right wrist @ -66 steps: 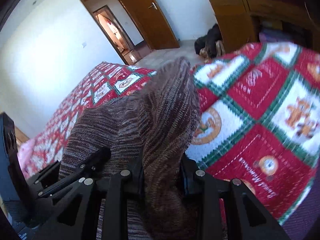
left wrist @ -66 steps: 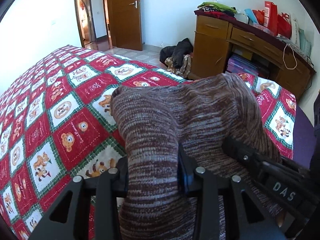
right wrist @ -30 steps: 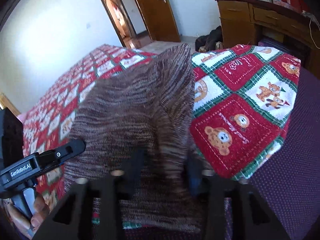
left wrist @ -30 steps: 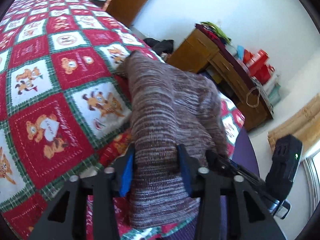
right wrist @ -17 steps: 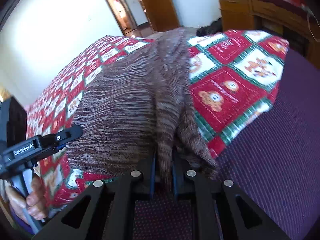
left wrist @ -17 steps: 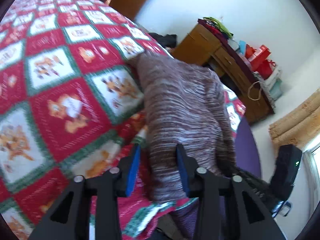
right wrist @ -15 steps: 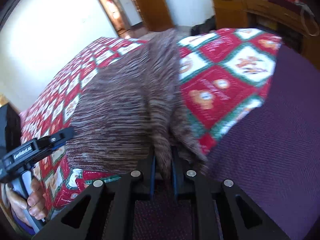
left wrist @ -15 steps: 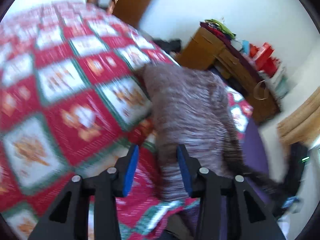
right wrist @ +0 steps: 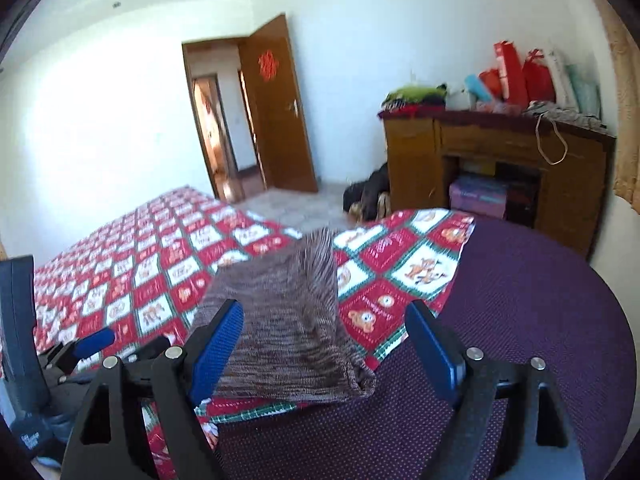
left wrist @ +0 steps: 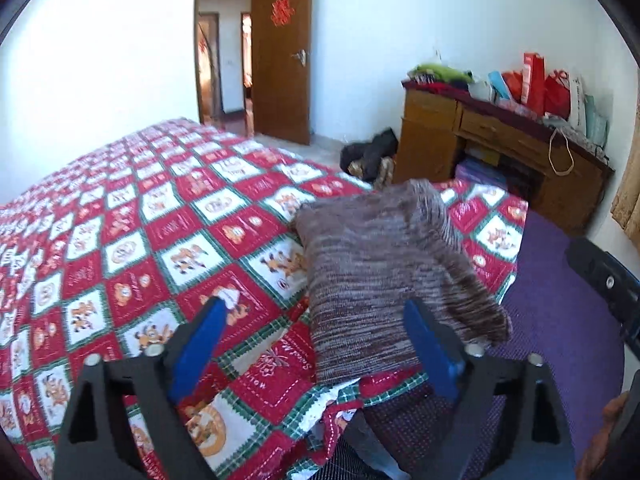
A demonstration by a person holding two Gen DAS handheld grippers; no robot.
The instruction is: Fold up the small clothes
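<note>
Now one sweater (left wrist: 384,276) – two grippers (left wrist: 316,332) (right wrist: 324,336) just opened.

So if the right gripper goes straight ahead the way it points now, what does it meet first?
Most likely the sweater, which lies folded on the quilt straight ahead of the open right gripper. Depth is hard to judge, so it may pass just above.
</note>
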